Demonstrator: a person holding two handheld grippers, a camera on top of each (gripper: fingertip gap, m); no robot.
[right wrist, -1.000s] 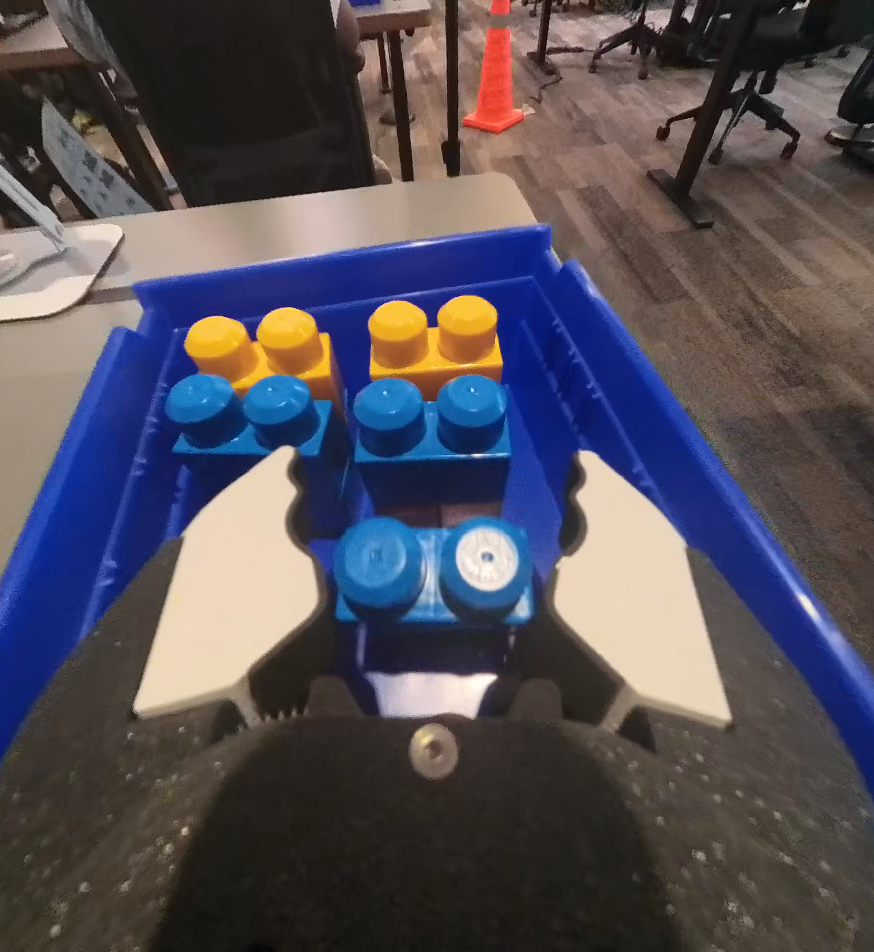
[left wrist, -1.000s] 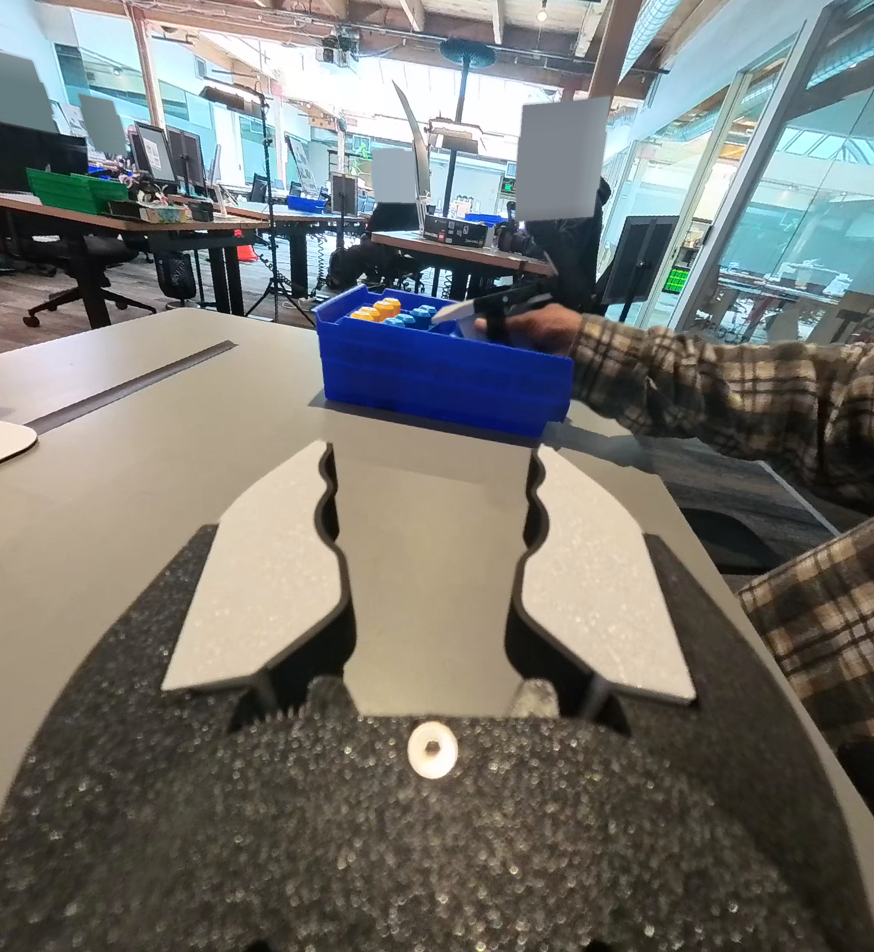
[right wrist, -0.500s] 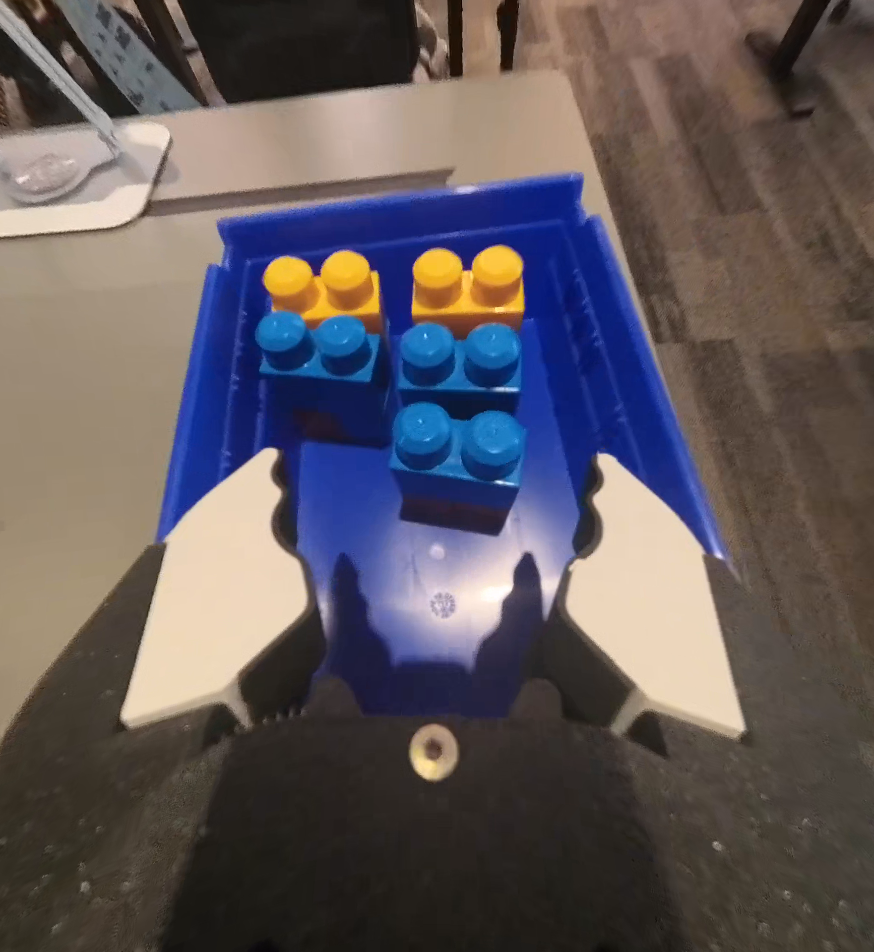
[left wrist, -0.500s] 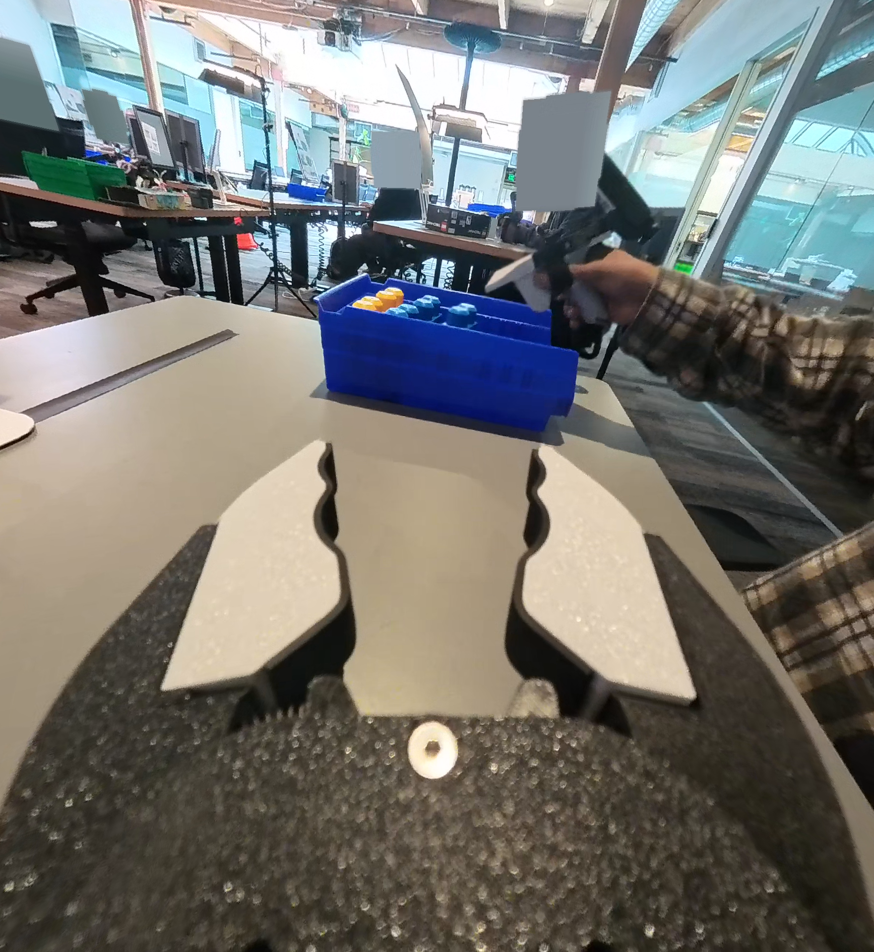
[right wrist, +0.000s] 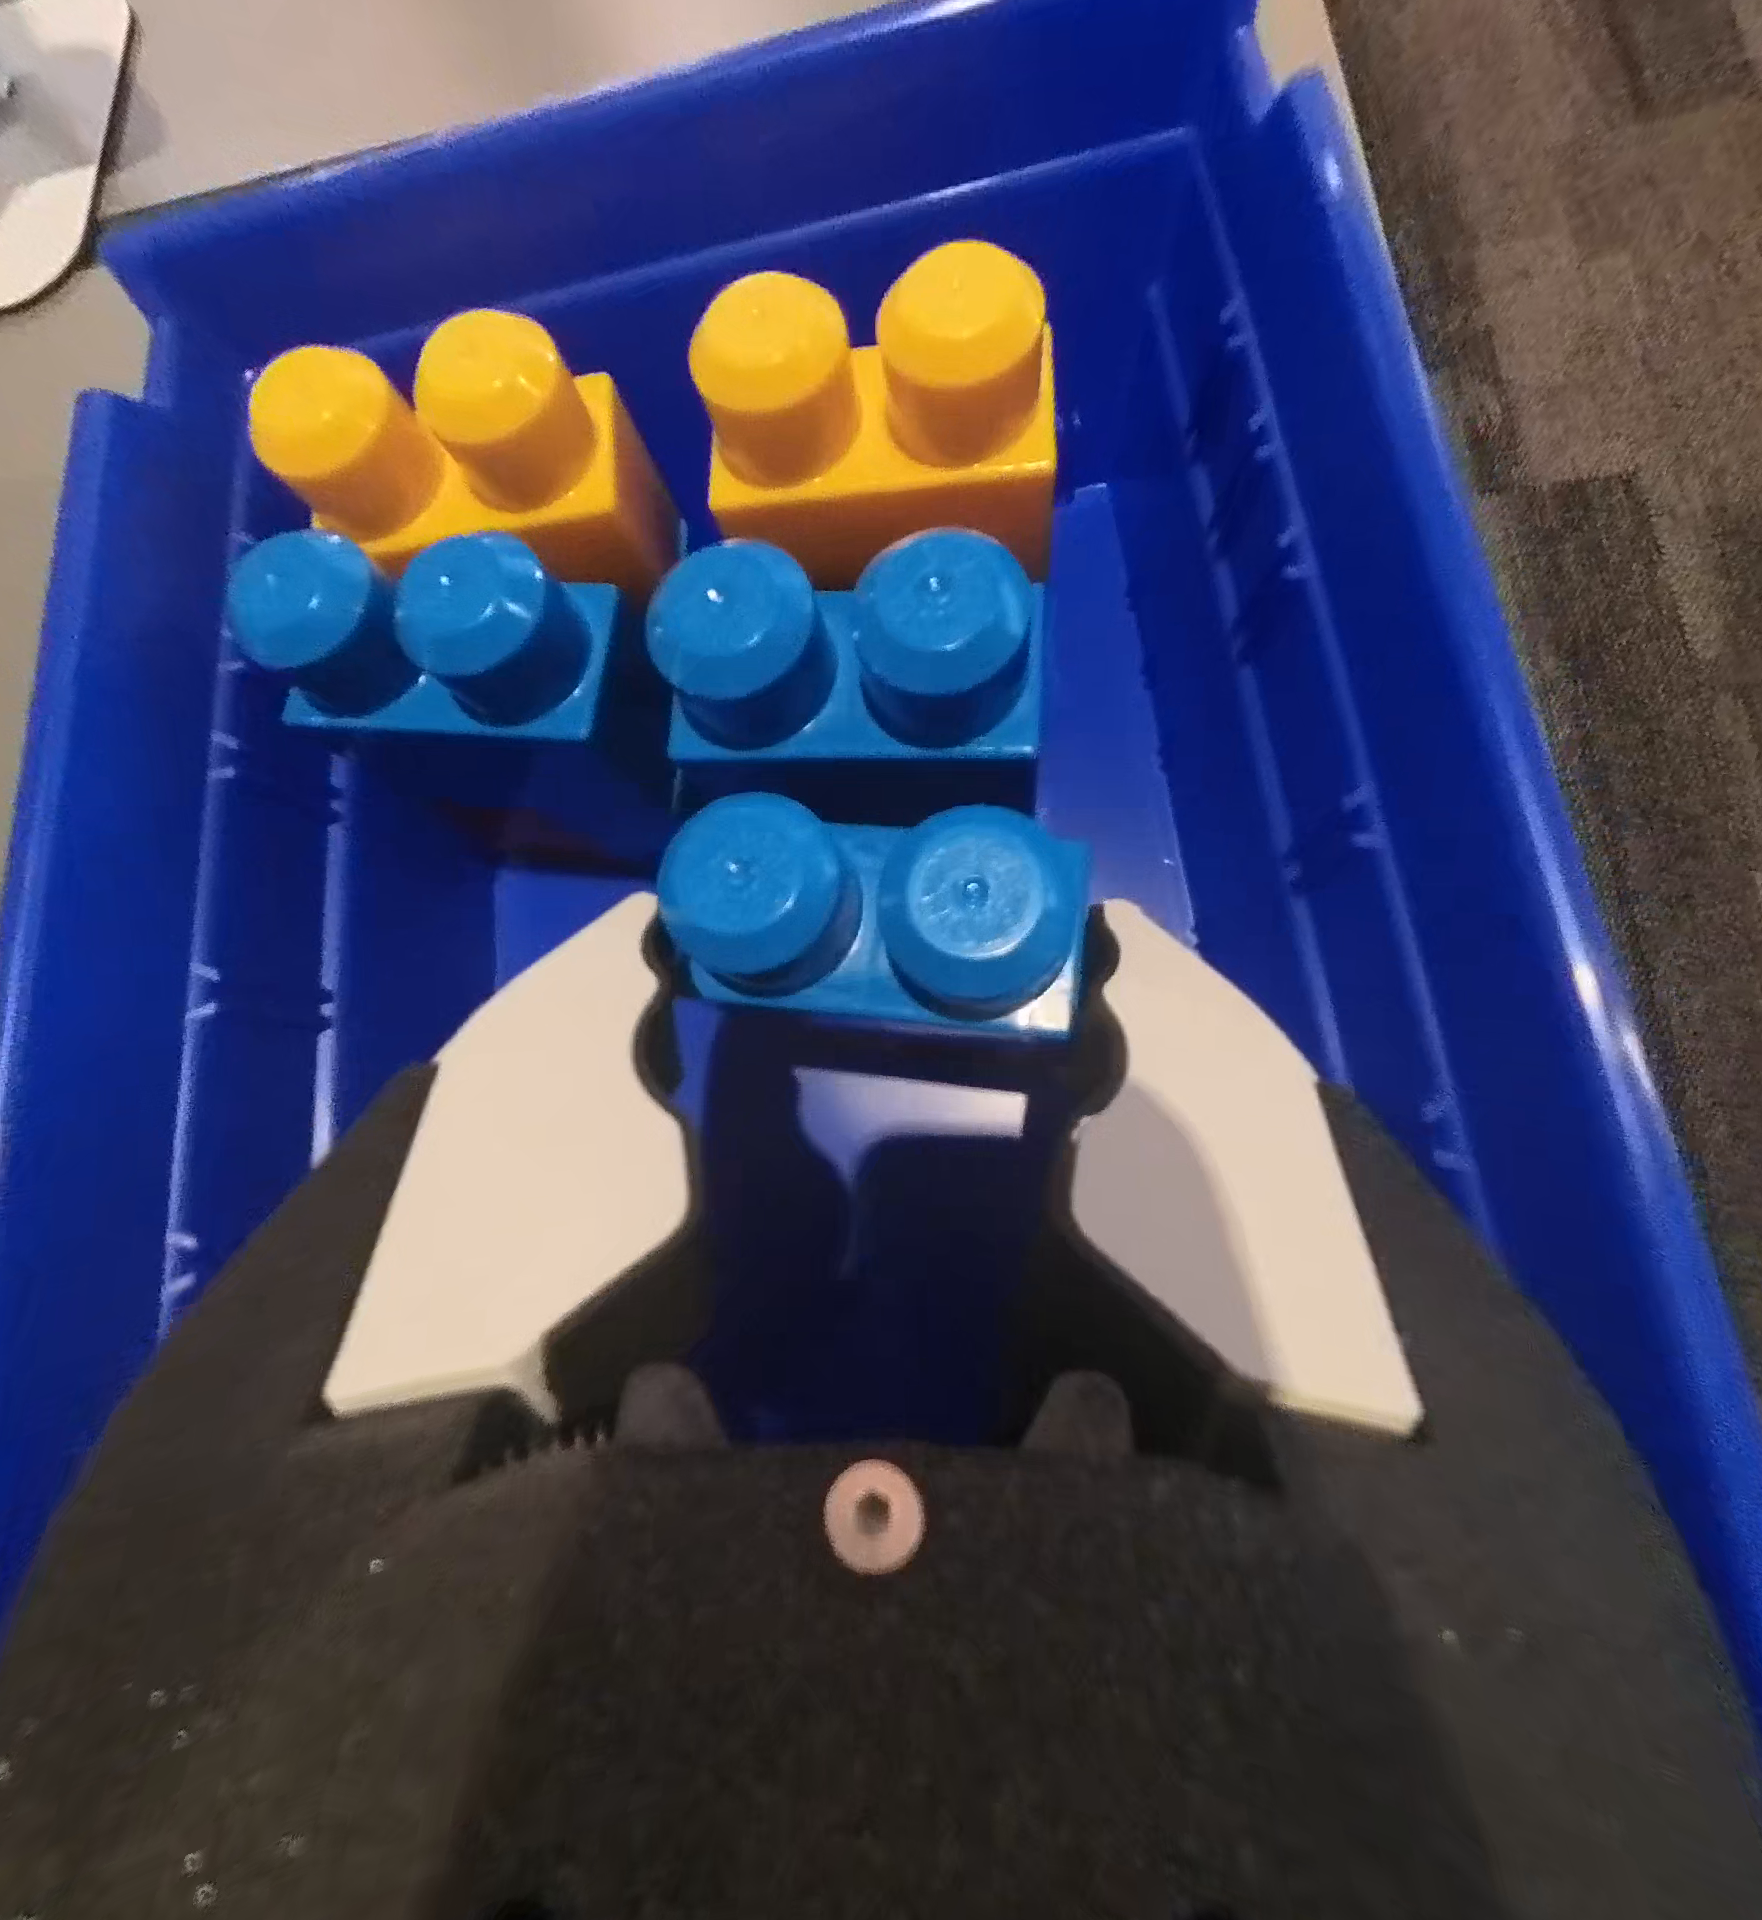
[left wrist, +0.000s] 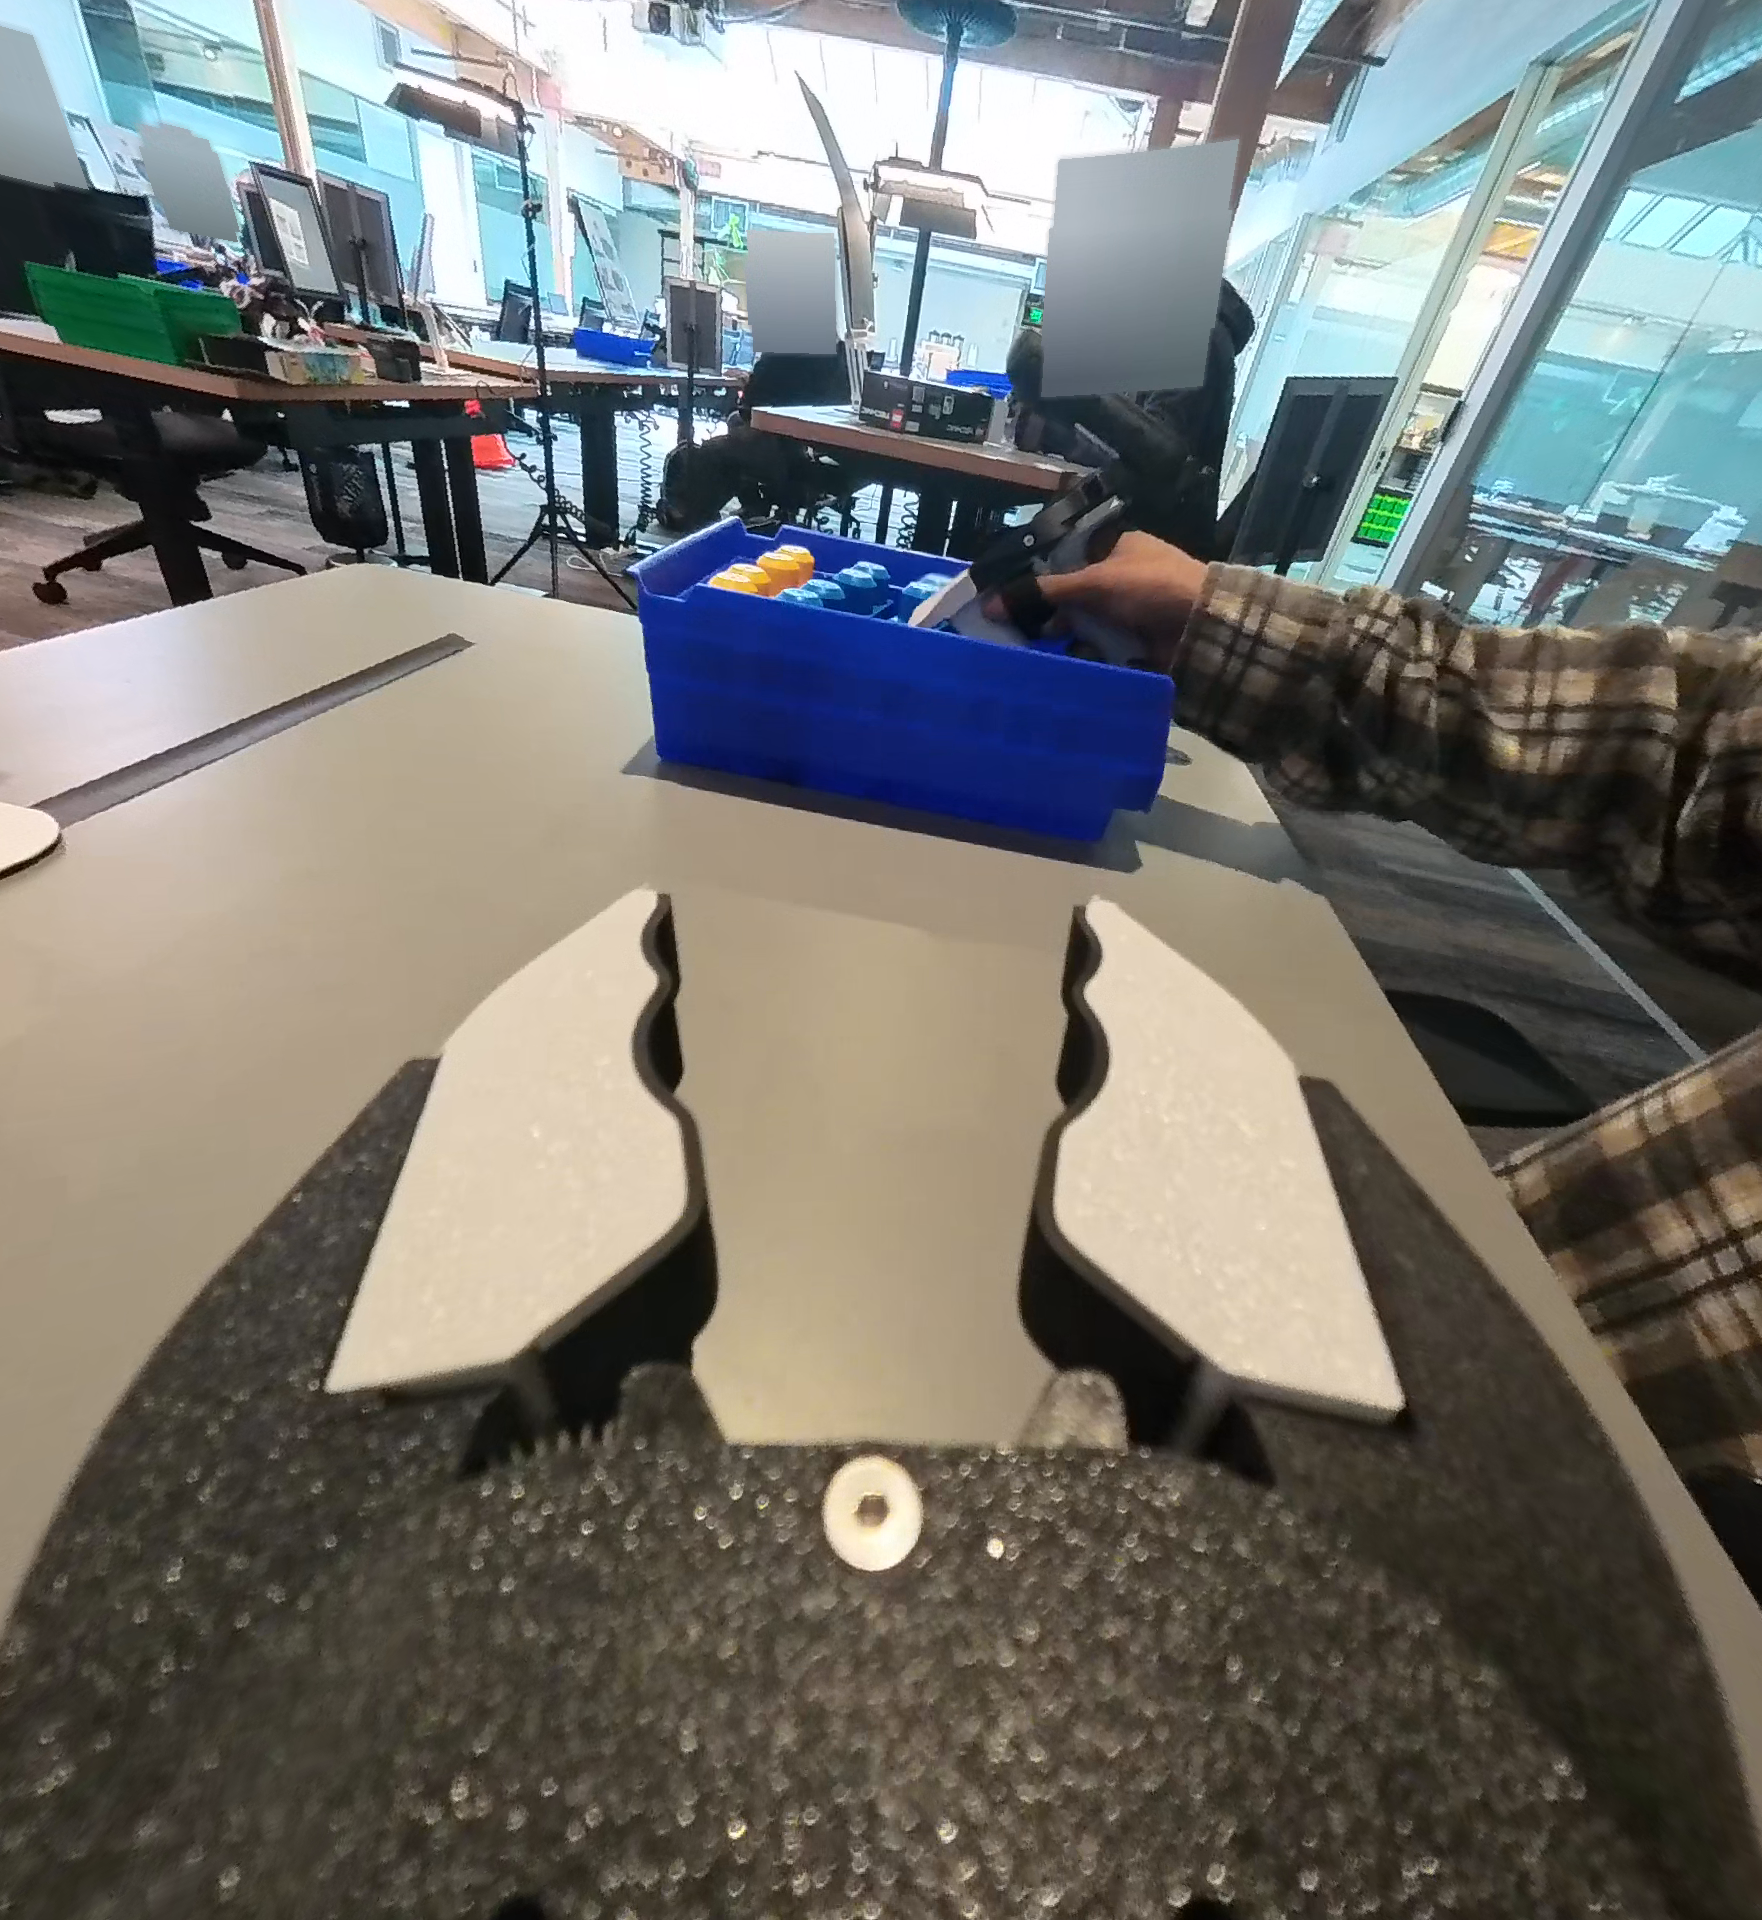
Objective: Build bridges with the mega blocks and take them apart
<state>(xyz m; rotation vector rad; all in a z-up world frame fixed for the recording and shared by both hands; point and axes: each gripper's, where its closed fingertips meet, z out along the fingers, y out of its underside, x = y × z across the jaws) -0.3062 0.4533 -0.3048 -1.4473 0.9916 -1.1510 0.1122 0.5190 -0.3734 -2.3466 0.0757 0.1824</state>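
Inside a blue bin [right wrist: 1261, 436], the right gripper [right wrist: 877, 935] reaches down with its white fingers [right wrist: 544, 1174] set either side of the nearest blue block [right wrist: 872, 935], their tips at the block's two ends; whether they press on it cannot be told. Two more blue blocks [right wrist: 846, 665] stand just beyond it in the bin, and two yellow blocks [right wrist: 877, 405] stand by the bin's far wall. The left gripper [left wrist: 872, 935] hovers low over the grey table [left wrist: 233, 935], jaws spread wide and empty, well short of the bin [left wrist: 898, 727]. A hand [left wrist: 1116, 582] in a plaid sleeve [left wrist: 1479, 717] holds the right gripper over the bin's right end.
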